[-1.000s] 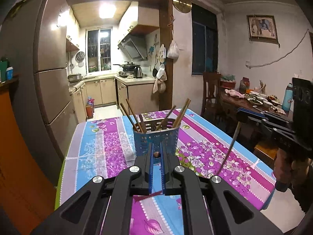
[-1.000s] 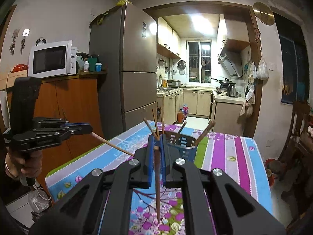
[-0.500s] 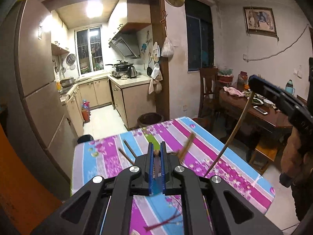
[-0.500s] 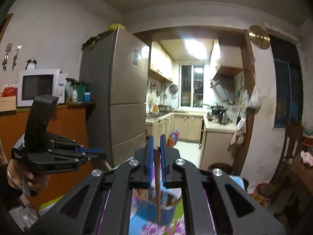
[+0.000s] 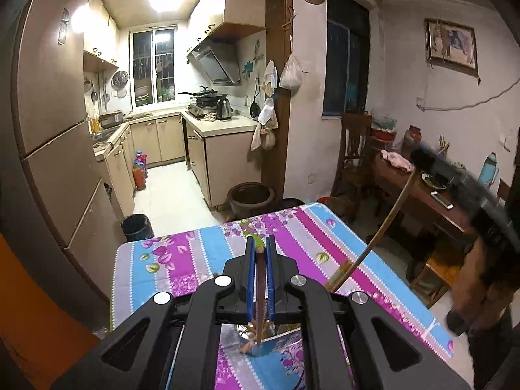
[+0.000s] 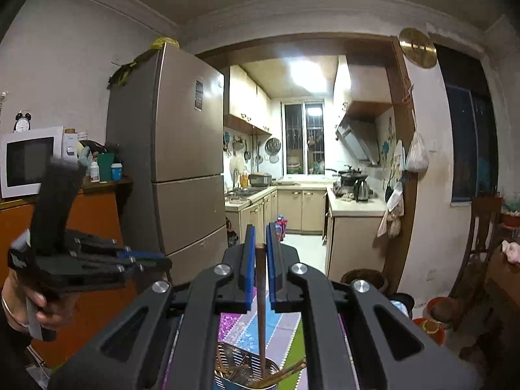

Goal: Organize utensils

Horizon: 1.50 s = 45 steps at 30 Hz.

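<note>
L gripper [image 5: 260, 253] closed on a chopstick [image 5: 259, 289], stick hanging down btwn blue pads over holder [image 5: 260, 346] on table [image 5: 182, 260]. R gripper [image 6: 260, 247] likewise clamped narrow on 2nd chopstick [image 6: 261, 308], tip down inside the holder [image 6: 247, 373] among other sticks. Each gripper visible at edge of other's view, hand [image 6: 42, 305] on L handle.

Purple, blue and grey floral-striped tablecloth [image 5: 182, 260]; brown chopstick [image 6: 261, 292] between blue-edged black fingers [image 6: 249, 260].
</note>
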### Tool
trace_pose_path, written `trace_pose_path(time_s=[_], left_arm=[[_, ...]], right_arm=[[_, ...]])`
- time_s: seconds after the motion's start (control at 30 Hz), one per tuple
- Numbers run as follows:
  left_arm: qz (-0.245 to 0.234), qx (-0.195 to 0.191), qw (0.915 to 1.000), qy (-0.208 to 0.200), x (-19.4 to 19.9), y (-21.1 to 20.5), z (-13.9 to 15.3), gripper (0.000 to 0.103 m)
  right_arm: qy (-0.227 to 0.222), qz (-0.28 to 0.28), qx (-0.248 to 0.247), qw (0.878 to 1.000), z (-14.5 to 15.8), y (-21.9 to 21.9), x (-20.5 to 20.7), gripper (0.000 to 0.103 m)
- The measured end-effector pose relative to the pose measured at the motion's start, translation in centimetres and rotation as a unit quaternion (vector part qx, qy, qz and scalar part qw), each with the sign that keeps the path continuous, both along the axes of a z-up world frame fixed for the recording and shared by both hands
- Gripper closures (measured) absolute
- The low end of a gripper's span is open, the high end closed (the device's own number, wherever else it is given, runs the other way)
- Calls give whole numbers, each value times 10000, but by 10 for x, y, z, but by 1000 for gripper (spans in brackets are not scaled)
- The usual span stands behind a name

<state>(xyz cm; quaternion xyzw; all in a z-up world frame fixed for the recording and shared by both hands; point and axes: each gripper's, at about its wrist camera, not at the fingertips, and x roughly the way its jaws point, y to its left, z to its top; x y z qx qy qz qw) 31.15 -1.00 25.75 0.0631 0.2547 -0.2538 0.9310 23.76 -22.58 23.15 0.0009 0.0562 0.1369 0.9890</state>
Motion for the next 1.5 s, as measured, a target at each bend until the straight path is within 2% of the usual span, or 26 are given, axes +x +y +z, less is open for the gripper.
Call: trace_pose_path(time_s=[0.27, 0.47, 0.57, 0.83, 0.9, 0.93, 0.97, 1.0, 1.07, 1.1, 1.13, 1.17, 1.2, 1.23, 1.27, 1.3, 1.4, 1.47, 1.5], left_arm=[[-43, -126, 9998, -173, 13, -5, 24, 96], [-40, -39, 9999, -159, 28, -15, 15, 96], [-40, 26, 9999, -106, 37, -20, -6, 96], [-50, 321, 9987, 388, 60, -30, -104, 95], [8, 382, 9982, 460, 62, -31, -121, 95], [60, 429, 9983, 402, 61, -30, -128, 95], [108, 480, 9983, 309, 58, -29, -129, 94], [153, 506, 9983, 256, 56, -27, -128, 91], [338, 437, 9985, 23, 48, -19, -117, 74], [479, 385, 9980, -146, 42, -13, -110, 59], [721, 347, 9958, -450, 30, -5, -100, 46], [853, 339, 9936, -665, 20, -1, -92, 40], [966, 310, 9909, -890, 7, 5, -84, 26], [1211, 276, 9851, -1187, -12, 13, -76, 19], [1392, 233, 9801, -1394, -27, 18, -72, 15], [1576, 140, 9740, -1620, -50, 26, -70, 4], [1882, 12, 9644, -1858, -97, 36, -79, 4], [1893, 125, 9703, -1500, -124, 37, -102, 4], [1928, 234, 9724, -1291, -131, 35, -114, 4]], right_arm=[[147, 59, 169, 9997, -7, -4, 21, 98], [242, 159, 286, 9992, -10, -2, 29, 98], [383, 184, 338, 9985, -22, 1, 39, 98], [1107, 146, 570, 9921, -90, 5, 70, 97], [1242, 56, 532, 9908, -103, 6, 74, 83], [1199, -18, 509, 9915, -105, 5, 73, 63], [1105, -68, 510, 9925, -105, 3, 69, 52], [960, -134, 520, 9939, -101, 0, 62, 52], [643, -283, 457, 9965, -88, -6, 42, 51], [505, -356, 428, 9972, -82, -9, 34, 48], [338, -463, 373, 9977, -75, -13, 22, 38], [49, -639, 281, 9975, -67, -16, 1, 23], [-149, -772, 224, 9967, -63, -20, -12, 15], [-351, -919, 172, 9950, -60, -23, -28, 5], [-548, -1036, 141, 9930, -59, -25, -45, 5], [-765, -1150, 140, 9903, -60, -26, -69, 5], [-1026, -1547, 222, 9824, -76, -29, -115, 5], [-797, -1597, 274, 9836, -93, -26, -135, 5], [-528, -1604, 311, 9852, -106, -23, -144, 5]])
